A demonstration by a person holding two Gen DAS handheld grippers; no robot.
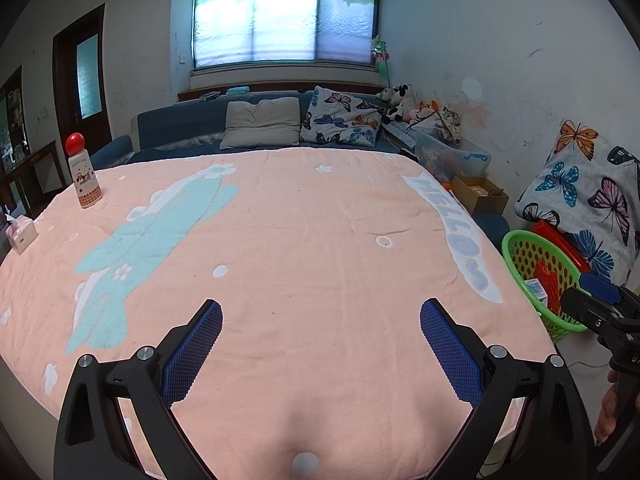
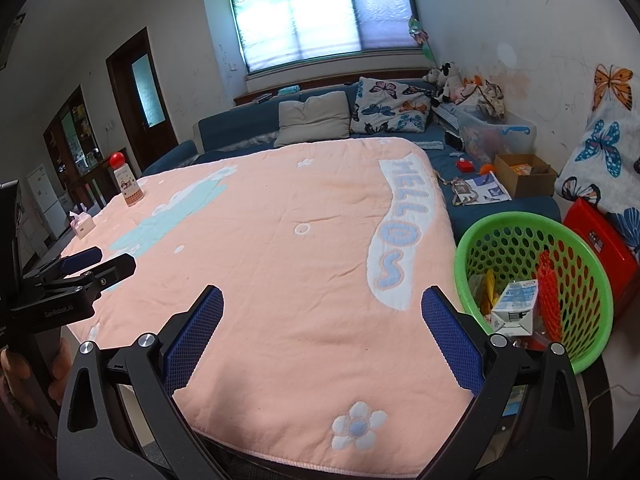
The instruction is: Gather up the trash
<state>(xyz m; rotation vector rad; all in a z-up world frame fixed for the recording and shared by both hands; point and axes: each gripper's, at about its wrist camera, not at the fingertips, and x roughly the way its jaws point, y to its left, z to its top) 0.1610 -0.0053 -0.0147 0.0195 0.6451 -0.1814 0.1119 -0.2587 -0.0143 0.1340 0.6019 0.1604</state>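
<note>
Here, one green basket (image 2: 592,280), one carton (image 2: 516,308)

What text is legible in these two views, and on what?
"HELLO~": white band on the pink blanket, lettering at.
"GenRobot.AI": body of the left tongs, at, small but readable.
Bottle: label print too blurred; possibly "happy", not certain.
Milk carton in the green basket: print too small to read.
Red box: white label unreadable.
</note>
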